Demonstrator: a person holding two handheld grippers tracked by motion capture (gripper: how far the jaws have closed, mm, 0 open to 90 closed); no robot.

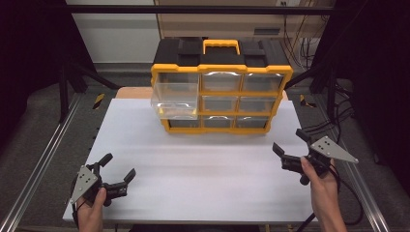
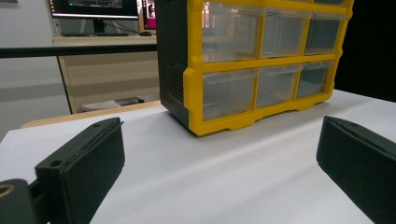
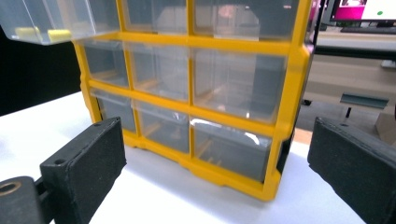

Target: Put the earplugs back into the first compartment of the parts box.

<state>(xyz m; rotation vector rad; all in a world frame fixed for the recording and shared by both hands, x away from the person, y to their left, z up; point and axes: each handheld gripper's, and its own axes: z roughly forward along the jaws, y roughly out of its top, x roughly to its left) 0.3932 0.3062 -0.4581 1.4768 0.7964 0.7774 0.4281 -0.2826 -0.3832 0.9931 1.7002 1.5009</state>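
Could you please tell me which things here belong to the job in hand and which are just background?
In the job:
organiser
pulled-out drawer
left gripper, jaws open
right gripper, jaws open

Just about:
monitor
cables

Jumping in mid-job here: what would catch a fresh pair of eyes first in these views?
The yellow-and-black drawer cabinet at the far middle of the white table stands out first. Next, its clear drawer in the left column is pulled out toward the person, with small yellow pieces inside. The left gripper and right gripper sit open at the near corners, apart from the cabinet.
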